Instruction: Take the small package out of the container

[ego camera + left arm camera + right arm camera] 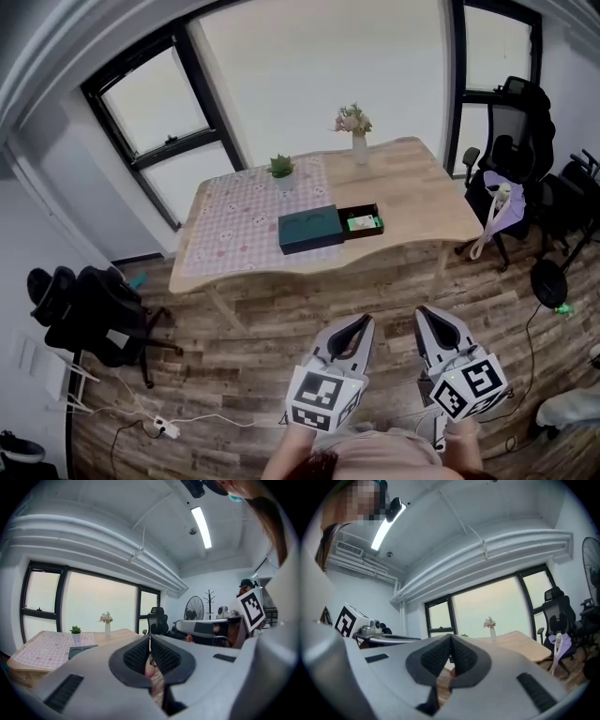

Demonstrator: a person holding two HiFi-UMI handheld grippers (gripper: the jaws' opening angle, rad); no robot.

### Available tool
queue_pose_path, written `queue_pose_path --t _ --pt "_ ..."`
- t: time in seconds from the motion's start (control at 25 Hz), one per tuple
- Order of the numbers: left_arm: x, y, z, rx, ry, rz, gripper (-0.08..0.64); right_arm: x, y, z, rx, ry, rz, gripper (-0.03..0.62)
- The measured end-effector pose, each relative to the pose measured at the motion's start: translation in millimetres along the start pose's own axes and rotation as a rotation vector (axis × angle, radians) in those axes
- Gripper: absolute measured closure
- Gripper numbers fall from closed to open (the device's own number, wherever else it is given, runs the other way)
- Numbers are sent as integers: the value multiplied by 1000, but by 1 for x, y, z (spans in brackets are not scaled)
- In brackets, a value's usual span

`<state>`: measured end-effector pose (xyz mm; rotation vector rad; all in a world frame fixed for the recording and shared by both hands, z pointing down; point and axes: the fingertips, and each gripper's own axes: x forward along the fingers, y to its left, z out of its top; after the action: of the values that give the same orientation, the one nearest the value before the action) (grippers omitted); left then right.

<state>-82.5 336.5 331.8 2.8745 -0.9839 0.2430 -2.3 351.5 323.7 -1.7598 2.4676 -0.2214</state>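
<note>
A dark green box point(309, 230) lies on the wooden table point(422, 183), far ahead of me. At its right end a black tray point(361, 211) holds a small green-and-white package point(362, 223). Both grippers hang low over the floor, well short of the table. My left gripper point(362, 321) has its jaws shut with nothing between them, as the left gripper view point(150, 637) confirms. My right gripper point(424, 311) is beside it, also shut and empty point(451, 637). In the left gripper view the box point(79, 649) shows small at the left.
A flower vase point(359, 141) and a small potted plant point(281, 171) stand at the table's far side, on a pink patterned cloth point(248, 211). A black office chair point(94, 314) stands left, more chairs point(511, 159) right. A power strip point(167, 429) and cables lie on the floor.
</note>
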Motion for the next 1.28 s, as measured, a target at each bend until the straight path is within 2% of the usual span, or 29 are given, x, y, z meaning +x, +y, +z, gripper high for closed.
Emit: queue_pose_path --t 0.24,0.4,0.68,0.92,1.28 --pt "5 31 0 -14 -4 -37 546 29 3 -2 17 8 -47 592" --pt "13 42 -5 -26 7 -53 546 41 0 -8 35 29 -50 592" --pt "34 60 -8 -35 20 -63 546 68 -7 -12 4 46 -42 592" --pt "67 72 -5 -21 22 -65 546 96 -29 -12 -58 65 -29 592" --pt "134 90 10 24 44 -57 546 143 -81 -1 -69 57 2 592"
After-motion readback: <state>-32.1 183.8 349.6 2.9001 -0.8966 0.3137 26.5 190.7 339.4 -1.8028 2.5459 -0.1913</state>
